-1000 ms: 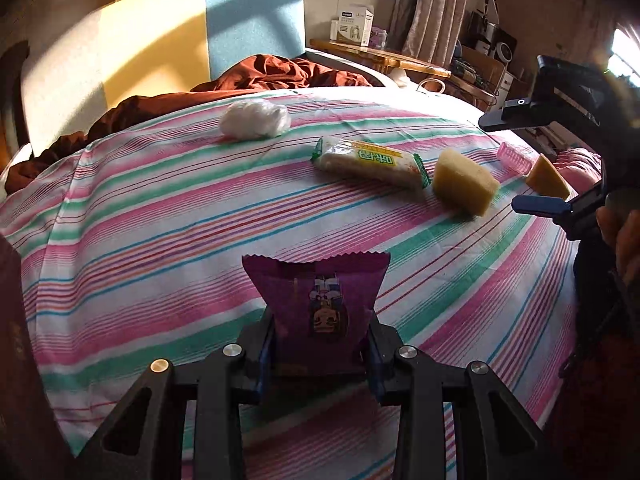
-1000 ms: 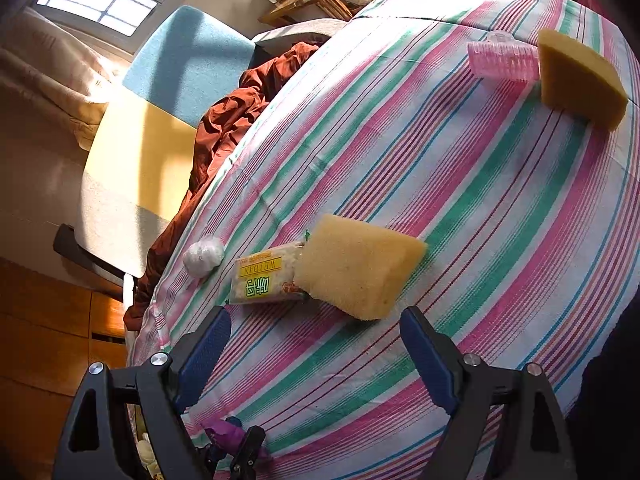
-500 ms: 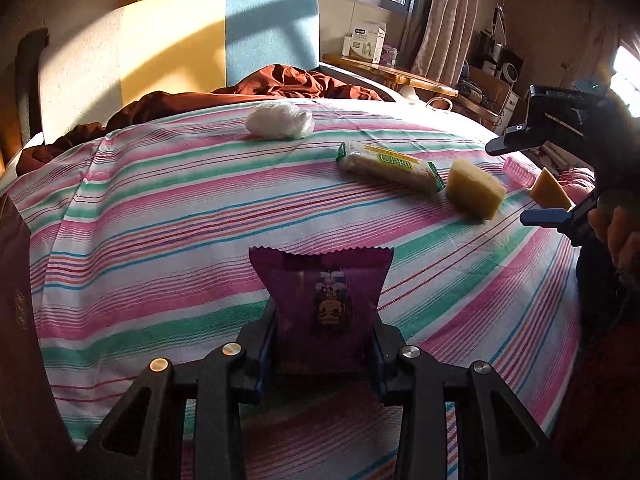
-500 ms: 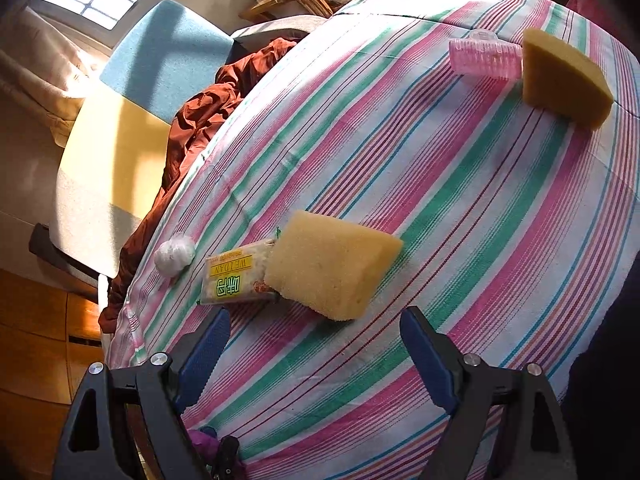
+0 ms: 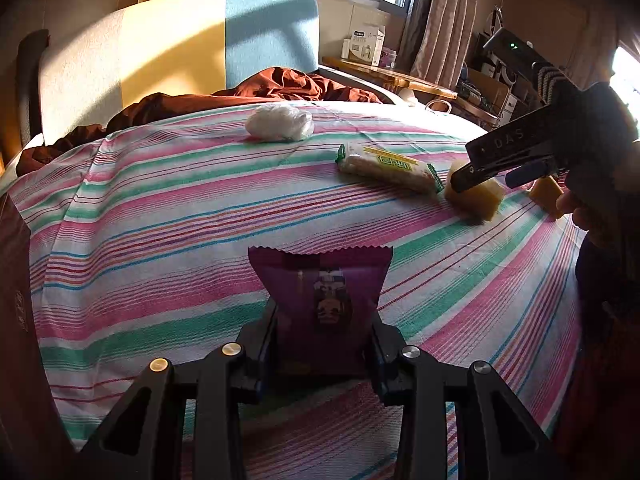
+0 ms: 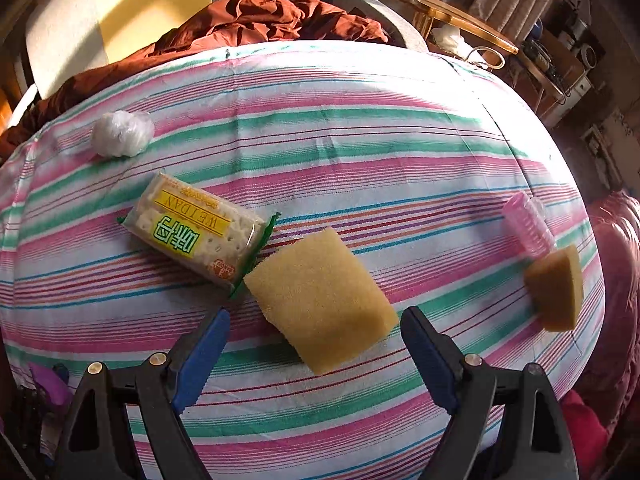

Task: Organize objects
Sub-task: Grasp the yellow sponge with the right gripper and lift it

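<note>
Left gripper clamped on purple snack packet, right gripper spread wide over yellow sponge, not touching

Two sponges lie on the striped sheet: a big sponge near the middle, and a small sponge at the right edge.

Two snack packs: one cracker pack left of the big sponge, and one purple pack at the near side of the sheet.

One white bag, wadded up, at the far left.

One pink brush, just beyond the small sponge.

One brown blanket, bunched along the far edge of the sheet.

One box on the far shelf by the window.

Two grippers: a left gripper and a right gripper.
</note>
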`<state>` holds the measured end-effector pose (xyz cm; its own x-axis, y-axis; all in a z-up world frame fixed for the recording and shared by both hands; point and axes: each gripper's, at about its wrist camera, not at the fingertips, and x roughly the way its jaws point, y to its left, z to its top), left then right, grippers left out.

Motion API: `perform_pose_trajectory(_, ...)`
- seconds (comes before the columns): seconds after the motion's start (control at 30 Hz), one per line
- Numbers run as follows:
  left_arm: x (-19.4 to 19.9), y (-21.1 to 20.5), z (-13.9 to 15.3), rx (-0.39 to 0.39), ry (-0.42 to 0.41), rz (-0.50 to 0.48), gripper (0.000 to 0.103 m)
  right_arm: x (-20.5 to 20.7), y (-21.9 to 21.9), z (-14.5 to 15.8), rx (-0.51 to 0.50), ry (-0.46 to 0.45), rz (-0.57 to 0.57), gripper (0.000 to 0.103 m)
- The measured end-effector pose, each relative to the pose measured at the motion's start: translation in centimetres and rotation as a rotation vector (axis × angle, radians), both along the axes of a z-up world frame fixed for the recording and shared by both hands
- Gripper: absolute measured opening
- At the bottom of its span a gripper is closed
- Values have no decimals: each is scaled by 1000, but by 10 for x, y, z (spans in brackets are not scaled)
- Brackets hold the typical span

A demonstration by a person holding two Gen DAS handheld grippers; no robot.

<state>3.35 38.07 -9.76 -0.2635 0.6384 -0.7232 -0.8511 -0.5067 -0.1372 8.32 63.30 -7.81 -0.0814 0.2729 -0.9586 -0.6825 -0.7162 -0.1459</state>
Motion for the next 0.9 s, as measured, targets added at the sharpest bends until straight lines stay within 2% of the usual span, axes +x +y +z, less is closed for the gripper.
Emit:
perform_pose_trajectory(0.1, -1, -1, 0, 8, -11, -1, 39, -4, 8, -10, 26, -29, 2, 87)
perform_pose_trajectory(0.13, -2, -1, 0, 12, -17, -1, 40, -3, 9, -13, -5, -11, -4, 69)
perform_pose_trajectory(0.23, -2, -1, 0, 13, -15, -1, 40, 6, 2, -9, -38, 31, -25, 61)
perform_pose_trajectory(0.3, -2, 0, -1, 15, -15, -2, 40, 10, -13, -7, -97, 88, -16, 61)
perform_pose_trajectory(0.4, -2, 0, -1, 16, -15, -2, 40, 13, -39, -10, -70, 79, -7, 61)
perform_pose_trajectory(0.47, -2, -1, -1, 16, -15, -2, 40, 16, -47, -9, -142, 157, -14, 61)
perform_pose_trajectory(0.53, -2, -1, -1, 15, -14, -2, 40, 17, -56, -9, -115, 147, 5, 61)
perform_pose_trajectory(0.6, -2, 0, 0, 13, -9, -1, 40, 17, -58, -10, -155, 180, 26, 61)
perform_pose_trajectory(0.9, 1, 1, 0, 0, 11, 1, 40, 21, -50, -18, -160, 181, 49, 62)
